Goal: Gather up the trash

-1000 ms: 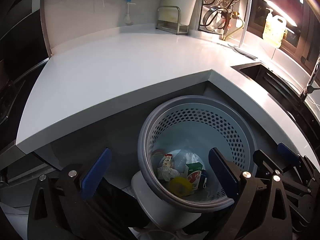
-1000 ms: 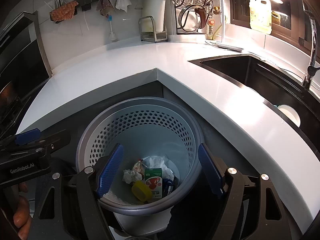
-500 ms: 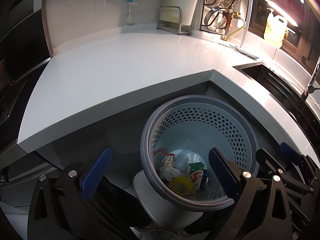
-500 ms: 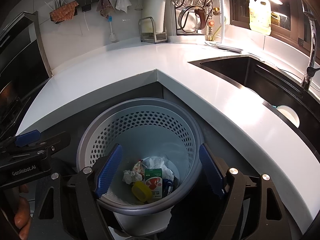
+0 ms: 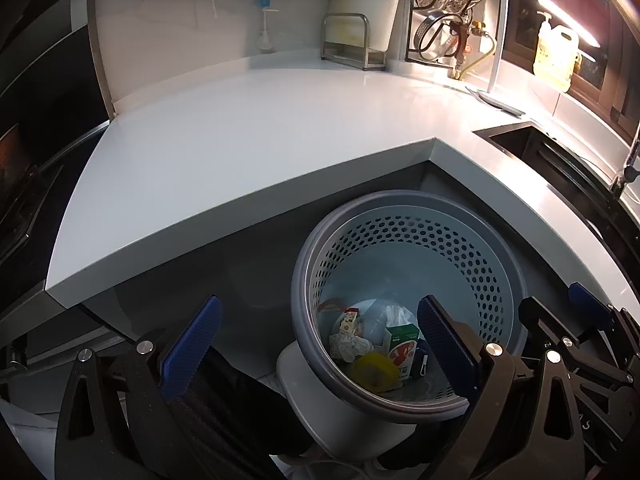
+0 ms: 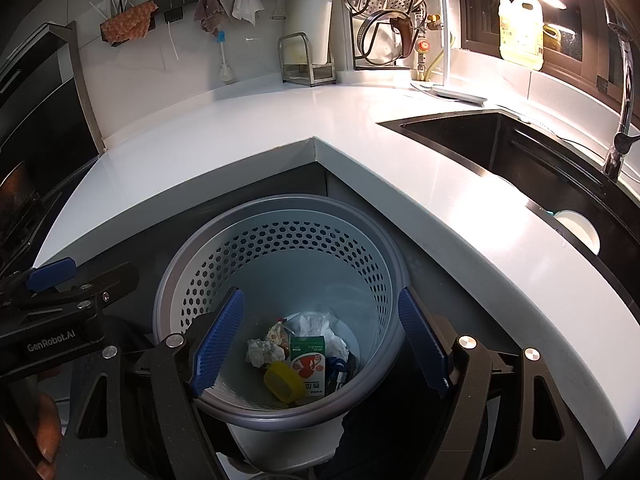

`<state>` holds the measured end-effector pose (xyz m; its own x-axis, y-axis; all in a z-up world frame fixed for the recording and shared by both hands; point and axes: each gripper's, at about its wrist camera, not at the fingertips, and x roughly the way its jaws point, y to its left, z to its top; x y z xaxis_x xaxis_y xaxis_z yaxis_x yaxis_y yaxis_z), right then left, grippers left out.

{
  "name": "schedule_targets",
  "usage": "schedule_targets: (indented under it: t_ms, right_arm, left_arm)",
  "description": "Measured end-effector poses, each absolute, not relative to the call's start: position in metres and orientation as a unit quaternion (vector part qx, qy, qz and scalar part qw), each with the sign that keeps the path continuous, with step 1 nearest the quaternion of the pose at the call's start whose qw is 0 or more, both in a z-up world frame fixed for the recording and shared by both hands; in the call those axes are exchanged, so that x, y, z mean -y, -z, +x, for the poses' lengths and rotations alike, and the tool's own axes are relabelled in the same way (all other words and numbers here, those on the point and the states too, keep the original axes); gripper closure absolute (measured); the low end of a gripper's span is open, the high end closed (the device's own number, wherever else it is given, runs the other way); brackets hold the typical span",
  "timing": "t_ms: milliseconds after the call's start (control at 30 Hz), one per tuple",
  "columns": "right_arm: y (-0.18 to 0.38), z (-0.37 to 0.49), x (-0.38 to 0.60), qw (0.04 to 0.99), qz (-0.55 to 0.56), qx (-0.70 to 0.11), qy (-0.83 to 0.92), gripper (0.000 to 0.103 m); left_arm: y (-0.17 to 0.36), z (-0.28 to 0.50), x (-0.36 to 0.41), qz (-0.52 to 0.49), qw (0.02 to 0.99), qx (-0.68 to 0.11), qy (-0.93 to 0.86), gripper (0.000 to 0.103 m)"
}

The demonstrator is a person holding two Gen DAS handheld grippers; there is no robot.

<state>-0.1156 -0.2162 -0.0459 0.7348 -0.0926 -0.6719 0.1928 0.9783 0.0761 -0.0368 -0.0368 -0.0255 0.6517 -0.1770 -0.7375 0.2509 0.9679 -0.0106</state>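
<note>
bin: we are looking down into the perforated grey trash bin (image 6: 280, 304) standing on the floor in the inside corner of the white desk (image 6: 248, 128); both views are showing it below the desk edge.
trash: a green-and-red carton (image 6: 307, 360), a yellow lid (image 6: 283, 380), crumpled paper (image 6: 262, 352) and a white plastic bag (image 6: 316, 324) are lying at the bin bottom; we are seeing no trash on the desk.
progress: we are judging the collecting as nearly or fully done, since everything loose appears to be in the bin.
risk 1: if we are lowering either gripper further, a finger could be catching the bin rim (image 5: 304, 344) and tipping it; the bin looks light and is sitting on a narrower white base (image 5: 304, 384).
risk 2: the desk overhang is sitting just above the bin, so lifting carelessly could be knocking a gripper against it.
risk 3: reaching back inside could be dragging the bag or paper out again.
right gripper (image 6: 320, 348): we are holding it wide apart above the bin mouth, nothing between the pads, touching nothing.
left gripper (image 5: 320, 344): jaws also standing wide apart, empty, hovering over the bin's left rim without contact that we can see.
</note>
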Motion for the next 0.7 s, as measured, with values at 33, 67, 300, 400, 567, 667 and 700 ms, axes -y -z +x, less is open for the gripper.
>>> schedule_targets:
  t_ms: [33,67,300,400,567,667,700]
  right_arm:
    - [0.046,-0.1154,0.2162,0.929,0.071,-0.356,0.077,0.027]
    - [0.0459,-0.1154,0.2159,0.928,0.071,-0.356,0.076,0.027]
    - [0.046,-0.1155,0.2161,0.929,0.071,-0.356,0.076,0.027]
    - [0.0461,-0.1154,0.2161,0.928,0.071,-0.356,0.077,0.027]
    - [0.0461,-0.1153,0.216,0.928,0.072,-0.357,0.076,0.027]
    - [0.0463,-0.1148,0.2153,0.928,0.072,-0.357,0.076,0.027]
    - [0.0463,-0.1147,0.2152,0.928,0.072,-0.357,0.076,0.027]
  left_arm:
    - [0.0256,-0.0365,0.0369,0.047,0.908,-0.4,0.116,0.007]
    - [0.0259,-0.0364,0.0369,0.048,0.908,-0.401,0.115,0.007]
    - [0.0264,-0.0362,0.0373,0.052,0.907,-0.401,0.119,0.007]
    - [0.027,-0.036,0.0381,0.051,0.906,-0.402,0.119,0.007]
    - [0.0283,-0.0347,0.0392,0.051,0.905,-0.406,0.115,0.007]
    - [0.0288,-0.0341,0.0397,0.052,0.905,-0.406,0.114,0.007]
    - [0.0291,-0.0339,0.0402,0.052,0.905,-0.406,0.114,0.007]
